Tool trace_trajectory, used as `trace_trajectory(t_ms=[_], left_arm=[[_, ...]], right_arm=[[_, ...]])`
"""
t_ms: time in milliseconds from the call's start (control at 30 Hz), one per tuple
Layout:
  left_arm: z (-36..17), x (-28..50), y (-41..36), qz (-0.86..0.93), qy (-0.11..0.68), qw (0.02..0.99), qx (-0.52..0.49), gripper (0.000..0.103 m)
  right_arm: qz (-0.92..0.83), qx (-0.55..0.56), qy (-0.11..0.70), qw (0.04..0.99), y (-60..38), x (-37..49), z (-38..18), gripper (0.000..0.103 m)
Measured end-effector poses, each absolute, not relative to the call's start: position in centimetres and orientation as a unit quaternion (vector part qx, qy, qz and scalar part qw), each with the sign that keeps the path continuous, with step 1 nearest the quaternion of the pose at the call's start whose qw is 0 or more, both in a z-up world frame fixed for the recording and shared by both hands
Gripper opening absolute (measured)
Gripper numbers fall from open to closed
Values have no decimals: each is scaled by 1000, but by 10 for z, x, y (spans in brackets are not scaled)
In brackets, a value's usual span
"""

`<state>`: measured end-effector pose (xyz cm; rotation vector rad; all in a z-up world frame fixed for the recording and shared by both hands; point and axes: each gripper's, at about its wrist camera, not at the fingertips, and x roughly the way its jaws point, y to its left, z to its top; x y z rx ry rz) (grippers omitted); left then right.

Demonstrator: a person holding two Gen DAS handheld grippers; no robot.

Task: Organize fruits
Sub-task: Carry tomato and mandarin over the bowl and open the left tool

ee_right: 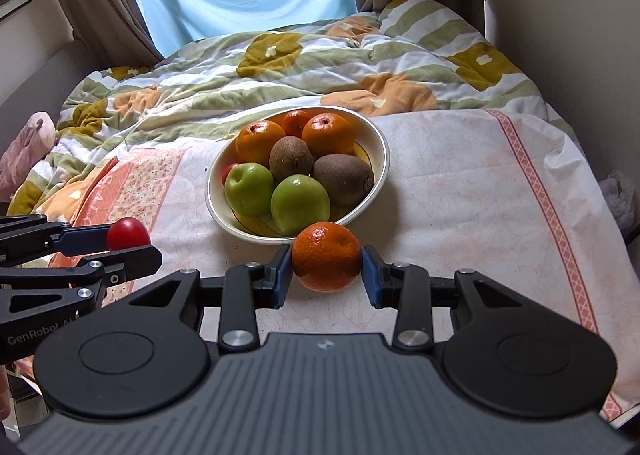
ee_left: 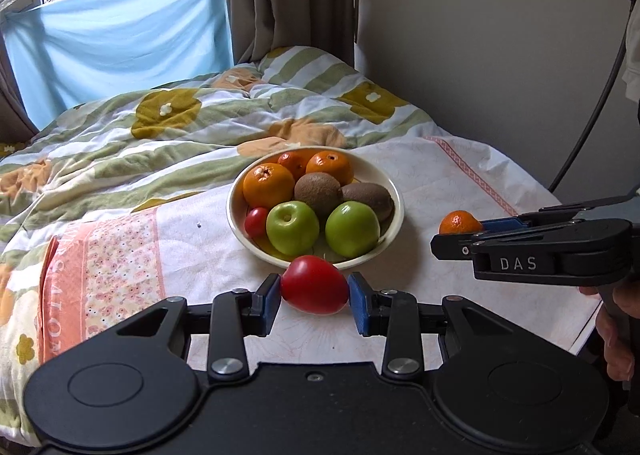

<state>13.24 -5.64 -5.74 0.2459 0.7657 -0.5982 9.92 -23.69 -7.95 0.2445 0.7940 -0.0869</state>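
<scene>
A left gripper (ee_left: 314, 291) is clamping a red tomato (ee_left: 314, 285) between its blue pads (ee_left: 272, 295), just short of the near rim of a cream bowl (ee_left: 236, 191) on a bed. The tomato is lying crosswise in the grip, its long axis running from nine to three o'clock and its narrower end pointing toward three o'clock. On the pink floral cloth (ee_left: 104, 263) at nine o'clock from the bowl, a band of large letters is running sideways, too folded to read whole.

The bowl is holding three oranges (ee_left: 268, 185) at eleven to twelve o'clock, two kiwis (ee_left: 318, 193) in the middle and toward three o'clock with their long axes lying roughly across, two green apples (ee_left: 292, 227) at six o'clock with stem dimples facing up, and a small cherry tomato (ee_left: 256, 221) at eight o'clock.

At three o'clock, a right gripper (ee_right: 326, 263) is closing tight on a mandarin (ee_right: 326, 261), its pads (ee_right: 284, 271) pressing both sides and the stem dimple pointing toward two o'clock. Seen from the left wrist, its black body is showing "DAS" in white. Seen from the right wrist, the left tool's side is reading "GenRobot".
</scene>
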Motion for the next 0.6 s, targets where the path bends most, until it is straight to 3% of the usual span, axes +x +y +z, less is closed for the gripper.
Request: trace_trajectory(t_ms=[333, 600], left_arm=[[-27, 120, -91, -246, 339, 903, 98, 40], [-37, 154, -112, -247, 340, 901, 113, 40]], right_arm=[[4, 102, 361, 927, -267, 91, -44, 52], [4, 105, 359, 927, -285, 124, -43, 52]])
